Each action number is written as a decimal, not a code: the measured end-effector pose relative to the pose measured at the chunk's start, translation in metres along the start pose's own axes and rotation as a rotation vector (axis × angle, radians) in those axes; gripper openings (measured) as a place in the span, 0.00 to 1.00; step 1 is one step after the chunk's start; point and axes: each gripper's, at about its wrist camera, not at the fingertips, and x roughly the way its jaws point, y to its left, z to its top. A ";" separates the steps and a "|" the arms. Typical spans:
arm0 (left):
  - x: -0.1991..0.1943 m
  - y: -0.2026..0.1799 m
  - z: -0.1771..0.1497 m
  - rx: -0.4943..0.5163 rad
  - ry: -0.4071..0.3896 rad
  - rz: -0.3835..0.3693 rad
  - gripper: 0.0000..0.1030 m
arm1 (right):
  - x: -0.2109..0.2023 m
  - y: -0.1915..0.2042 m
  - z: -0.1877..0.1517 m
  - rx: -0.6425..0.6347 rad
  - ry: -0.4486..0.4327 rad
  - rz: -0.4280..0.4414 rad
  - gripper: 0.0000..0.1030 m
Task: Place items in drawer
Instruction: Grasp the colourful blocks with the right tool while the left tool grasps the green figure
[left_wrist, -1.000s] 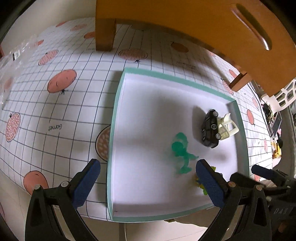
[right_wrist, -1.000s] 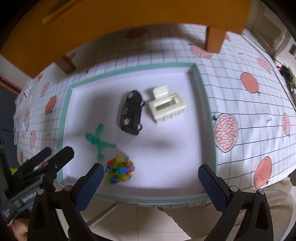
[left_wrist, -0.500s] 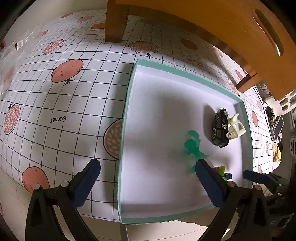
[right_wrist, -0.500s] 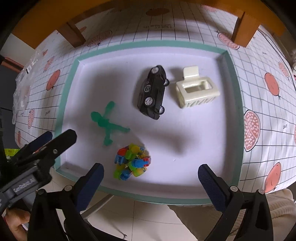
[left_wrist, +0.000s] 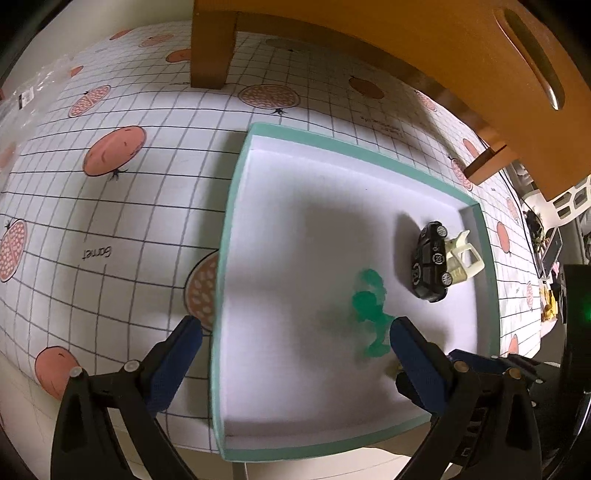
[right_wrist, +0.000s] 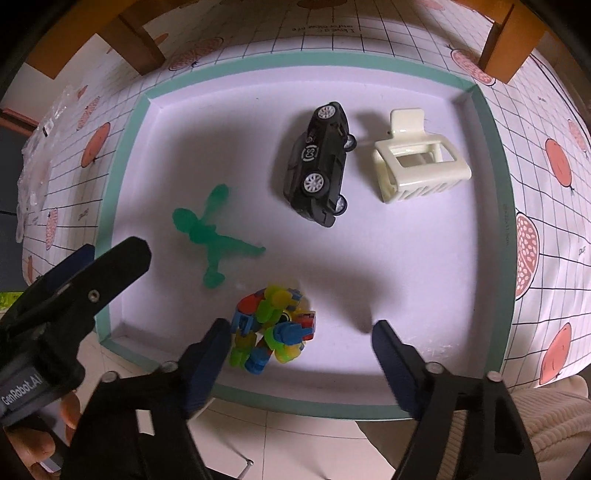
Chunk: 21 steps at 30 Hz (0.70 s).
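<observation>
A shallow teal-rimmed tray (right_wrist: 125, 122) (left_wrist: 225, 236) with a white floor holds a black toy car (right_wrist: 319, 162) (left_wrist: 430, 266), a cream hair claw (right_wrist: 417, 162) (left_wrist: 463, 258), a green toy figure (right_wrist: 210, 236) (left_wrist: 369, 310) and a cluster of colourful blocks (right_wrist: 275, 330). My right gripper (right_wrist: 299, 354) is open, low over the tray's near edge, with the blocks just inside its left finger. My left gripper (left_wrist: 291, 354) is open over the tray's left rim, its right finger beside the green figure. Nothing is held.
A wooden drawer unit (left_wrist: 424, 40) on short legs (left_wrist: 212, 48) stands beyond the tray on the pomegranate-print tablecloth (left_wrist: 110, 206). A clear plastic bag (right_wrist: 35, 147) lies at the far left. A hand (right_wrist: 70, 410) holds the left gripper; a cream sleeve (right_wrist: 546, 424) shows at lower right.
The right gripper has dropped toward the tray, so the toys look bigger and the blocks now sit by its left finger. The left gripper shifted slightly left and closer.
</observation>
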 end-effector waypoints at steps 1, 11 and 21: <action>0.001 -0.001 0.001 0.003 0.000 0.001 0.98 | 0.000 -0.001 0.000 0.005 -0.002 0.003 0.73; 0.003 -0.012 0.007 0.034 0.004 0.025 0.93 | -0.001 -0.009 -0.003 0.022 -0.003 0.021 0.55; -0.003 -0.035 0.012 0.100 -0.013 -0.005 0.93 | -0.005 -0.024 -0.006 0.069 -0.014 0.045 0.42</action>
